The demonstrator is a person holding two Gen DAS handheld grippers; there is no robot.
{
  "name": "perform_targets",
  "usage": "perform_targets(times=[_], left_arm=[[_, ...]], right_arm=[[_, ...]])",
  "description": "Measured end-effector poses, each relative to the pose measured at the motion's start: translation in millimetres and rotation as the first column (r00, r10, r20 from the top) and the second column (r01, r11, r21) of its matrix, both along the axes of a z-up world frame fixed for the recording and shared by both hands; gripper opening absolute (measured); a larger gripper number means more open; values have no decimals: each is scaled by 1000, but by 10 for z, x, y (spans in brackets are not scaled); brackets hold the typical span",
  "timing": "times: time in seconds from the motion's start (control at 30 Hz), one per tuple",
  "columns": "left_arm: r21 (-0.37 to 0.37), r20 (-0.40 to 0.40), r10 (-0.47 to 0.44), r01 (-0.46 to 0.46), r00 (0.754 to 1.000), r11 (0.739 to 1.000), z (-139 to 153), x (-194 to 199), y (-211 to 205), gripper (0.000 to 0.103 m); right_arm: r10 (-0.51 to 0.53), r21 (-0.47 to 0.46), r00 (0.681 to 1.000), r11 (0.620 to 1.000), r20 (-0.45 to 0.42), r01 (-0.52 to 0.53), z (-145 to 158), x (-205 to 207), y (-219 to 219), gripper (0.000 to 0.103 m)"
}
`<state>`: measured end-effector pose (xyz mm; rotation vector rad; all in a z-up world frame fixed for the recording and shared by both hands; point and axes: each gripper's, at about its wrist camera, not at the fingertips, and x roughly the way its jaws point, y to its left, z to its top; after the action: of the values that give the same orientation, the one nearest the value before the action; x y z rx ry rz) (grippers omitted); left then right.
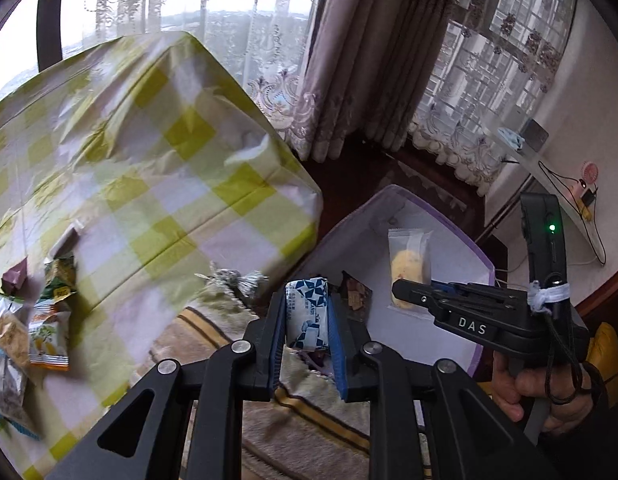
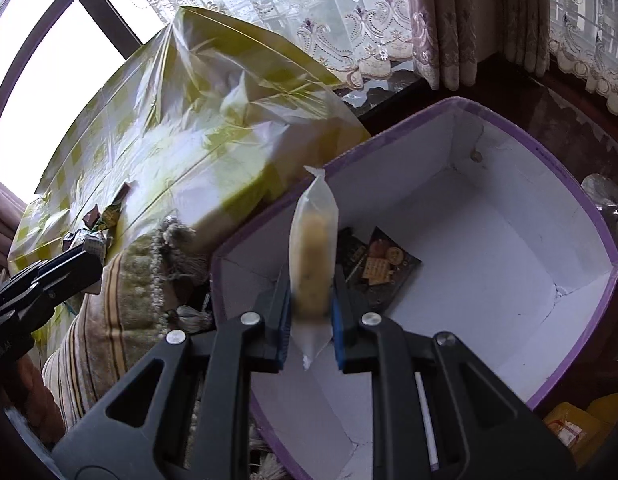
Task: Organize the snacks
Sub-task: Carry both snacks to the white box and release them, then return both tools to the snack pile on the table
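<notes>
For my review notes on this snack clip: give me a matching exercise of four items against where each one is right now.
Items:
1. blue-and-white candy
2. clear-wrapped yellow pastry
3. dark cracker packet
4. orange snack bag

Places:
A. lying on the box floor
B. in the right gripper
C. on the checked tablecloth
D. in the left gripper

Pairs: 1-D, 2-B, 3-A, 4-C

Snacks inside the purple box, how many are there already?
1: a dark snack packet lies on the floor of the purple box. The tongs' own snacks aren't in yet. More may hide behind the tongs.
</notes>
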<state>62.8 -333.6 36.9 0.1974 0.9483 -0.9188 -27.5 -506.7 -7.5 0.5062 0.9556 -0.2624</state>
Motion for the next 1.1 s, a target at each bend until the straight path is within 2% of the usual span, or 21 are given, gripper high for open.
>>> perform_targets(times=[0.33, 0.43, 0.53, 0.57, 0.67, 0.9, 1.03, 1.1], left_arm=[[22, -92, -113, 116, 989, 993, -228, -172, -293, 22], [15, -113, -113, 115, 987, 993, -268, -155, -292, 22], [12, -111, -99, 100, 989, 995, -269, -129, -253, 26], [10, -107, -91, 92, 990, 996, -261, -120, -230, 32], [5, -81, -50, 50, 995, 999, -220, -84, -144, 44], [-53, 4, 114, -114, 993, 992, -123, 56, 236, 47], [-93, 81, 174, -166, 981, 982, -19, 76, 528, 60], [-87, 109, 208, -199, 972, 976, 26, 103, 678, 61]], right_arm=[[-56, -1, 996, 998, -74, 56, -167, -211, -192, 23], [-62, 1, 995, 998, -77, 63, -160, -216, -200, 25], [-67, -16, 995, 998, -79, 66, -132, -210, -187, 39], [-69, -22, 995, 998, -76, 67, -124, -209, -179, 45], [-56, -58, 996, 997, -68, 52, -68, -184, -112, 47], [32, -95, 999, 995, -44, -36, 75, -10, 199, 47], [77, -86, 997, 993, -24, -79, 143, 130, 423, 47], [111, -76, 994, 991, -11, -111, 171, 224, 575, 47]])
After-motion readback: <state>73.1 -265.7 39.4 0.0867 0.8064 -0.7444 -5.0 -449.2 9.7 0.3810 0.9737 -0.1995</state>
